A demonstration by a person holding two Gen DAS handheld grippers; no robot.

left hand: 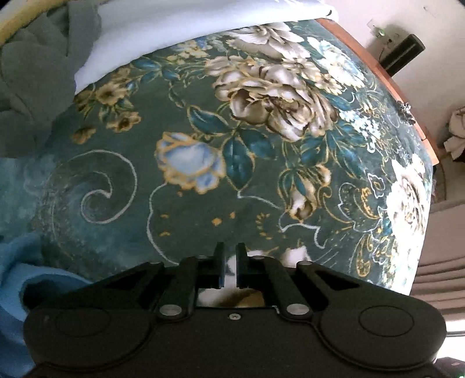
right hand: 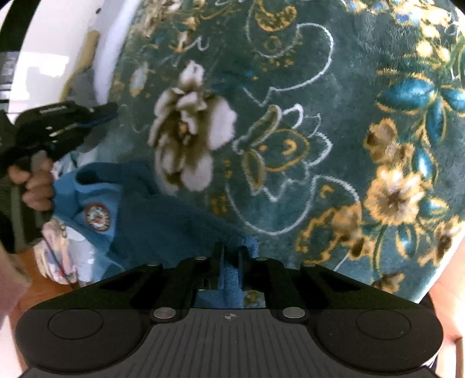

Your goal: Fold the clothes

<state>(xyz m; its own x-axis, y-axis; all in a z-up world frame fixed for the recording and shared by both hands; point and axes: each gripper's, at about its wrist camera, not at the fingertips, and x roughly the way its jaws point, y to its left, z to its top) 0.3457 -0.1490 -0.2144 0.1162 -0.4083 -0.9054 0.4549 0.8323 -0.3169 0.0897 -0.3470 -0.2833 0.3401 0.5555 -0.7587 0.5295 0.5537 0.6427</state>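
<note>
Right wrist view: at left the left gripper (right hand: 112, 110) hangs over the bed, fingers together with nothing between them. Below it a fleecy blue garment (right hand: 162, 215) with a round badge (right hand: 98, 217) lies rumpled on the floral blanket (right hand: 334, 122). The right gripper (right hand: 231, 261) pinches its edge.

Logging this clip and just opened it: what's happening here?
A person is working over a floral blanket with tongs in each hand. The right tongs are shut on an edge of a blue fleece garment, which lies bunched at the blanket's near edge. The left tongs are nearly closed with nothing between them, above the blanket. A grey garment and white cloth lie at the far side. No fold is visible yet.
</note>
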